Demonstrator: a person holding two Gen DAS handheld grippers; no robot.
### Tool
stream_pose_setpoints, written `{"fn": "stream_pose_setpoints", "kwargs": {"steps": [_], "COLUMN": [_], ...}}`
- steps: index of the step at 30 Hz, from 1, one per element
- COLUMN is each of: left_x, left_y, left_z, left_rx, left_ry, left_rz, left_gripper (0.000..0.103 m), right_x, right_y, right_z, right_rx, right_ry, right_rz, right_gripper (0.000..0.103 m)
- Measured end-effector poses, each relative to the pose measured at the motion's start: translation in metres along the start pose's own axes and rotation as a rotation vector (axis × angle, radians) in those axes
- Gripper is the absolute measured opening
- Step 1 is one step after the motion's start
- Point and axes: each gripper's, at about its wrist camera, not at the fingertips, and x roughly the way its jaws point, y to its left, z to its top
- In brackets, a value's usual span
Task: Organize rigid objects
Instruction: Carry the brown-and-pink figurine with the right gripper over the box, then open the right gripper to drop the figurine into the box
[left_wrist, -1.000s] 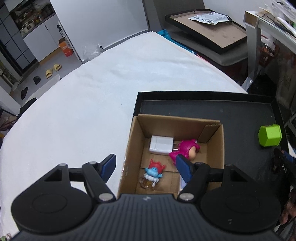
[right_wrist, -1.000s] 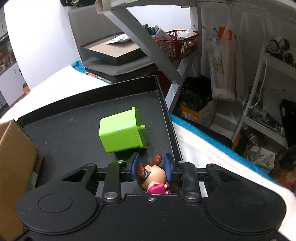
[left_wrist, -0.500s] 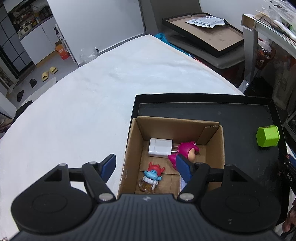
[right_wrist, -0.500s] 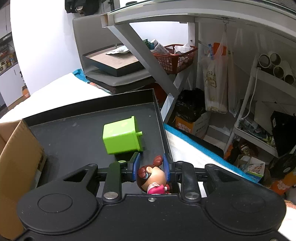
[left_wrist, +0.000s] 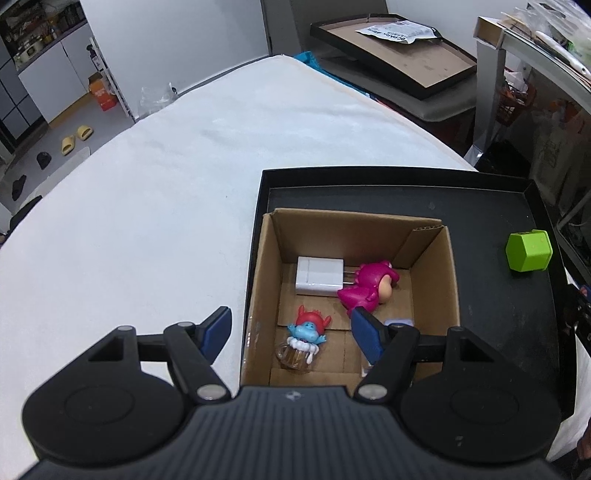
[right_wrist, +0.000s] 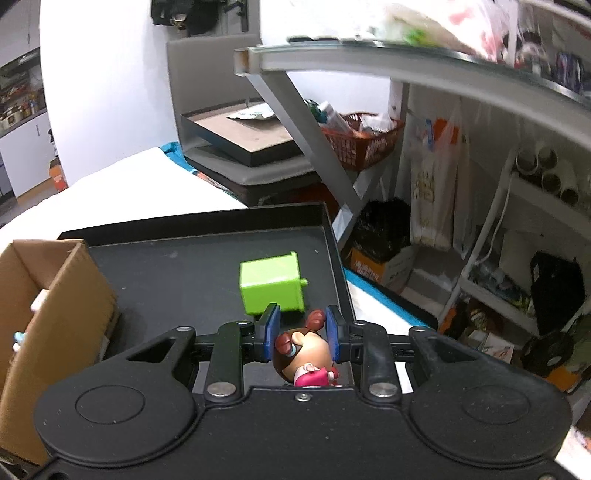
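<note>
No writing is sharp enough to read: the printed packet (left_wrist: 397, 31) on the framed board at the upper right of the left view is a blur of small type, and the orange carton (left_wrist: 100, 96) on the floor at the upper left shows no legible mark.

The right claw (right_wrist: 301, 334) is clamped on a small doll figure (right_wrist: 303, 354) with a big round head, dark red-brown hair buns and a pink outfit, its blue pads pressed to either side of the head. Just beyond it, in the middle of the right view, a lime-green cube (right_wrist: 271, 286) lies on the black tray (right_wrist: 184, 266).

The left claw (left_wrist: 290, 332) stands well open with nothing in it, hanging over the near left edge of the cardboard box (left_wrist: 432, 288). Inside the box lie a white charger (left_wrist: 319, 275), a magenta figure (left_wrist: 369, 288) touching its prongs, and a blue figure with red hair (left_wrist: 308, 328) nearer the bottom.

The tray sits on a bench under a white cloth (left_wrist: 147, 221). A grey shelf frame (right_wrist: 332, 158), a red basket (right_wrist: 364, 138) and hanging bags crowd the right of the right view.
</note>
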Motion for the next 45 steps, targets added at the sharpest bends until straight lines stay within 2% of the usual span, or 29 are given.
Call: {"fn": "stream_pose_setpoints", "kwargs": {"steps": [3, 10, 24, 27, 29, 31, 36, 45], "left_x": [0.003, 0.009, 0.023, 0.028, 0.032, 0.036, 0.043, 0.043], "left_y": [0.005, 0.013, 0.052, 0.056, 0.056, 0.056, 0.058, 0.059], "left_z": [-0.001, -0.009, -0.015, -0.015, -0.014, -0.014, -0.015, -0.016], "left_rx": [-0.009, 0.039, -0.007, -0.016, -0.013, -0.01, -0.01, -0.001], "left_ry": [0.007, -0.002, 0.0, 0.019, 0.036, 0.055, 0.083, 0.083], "left_rz": [-0.007, -0.013, -0.12, -0.139, -0.156, -0.171, -0.208, -0.208], "left_gripper": [0.07, 0.07, 0.065, 0.058, 0.048, 0.03, 0.012, 0.009], "right_x": [-0.008, -0.024, -0.051, -0.054, -0.057, -0.058, -0.06, -0.049], "right_y": [0.01, 0.034, 0.104, 0.119, 0.13, 0.139, 0.156, 0.188], "right_z": [0.002, 0.011, 0.028, 0.032, 0.036, 0.039, 0.048, 0.048], "right_rx": [-0.013, -0.014, -0.066, -0.063, -0.067, -0.075, -0.088, -0.143], "right_ry": [0.007, -0.003, -0.029, -0.033, -0.037, -0.043, -0.053, -0.036], "right_rz": [0.0, -0.008, 0.03, 0.045, 0.055, 0.063, 0.075, 0.115], "right_gripper": [0.026, 0.026, 0.027, 0.027, 0.027, 0.027, 0.027, 0.027]}}
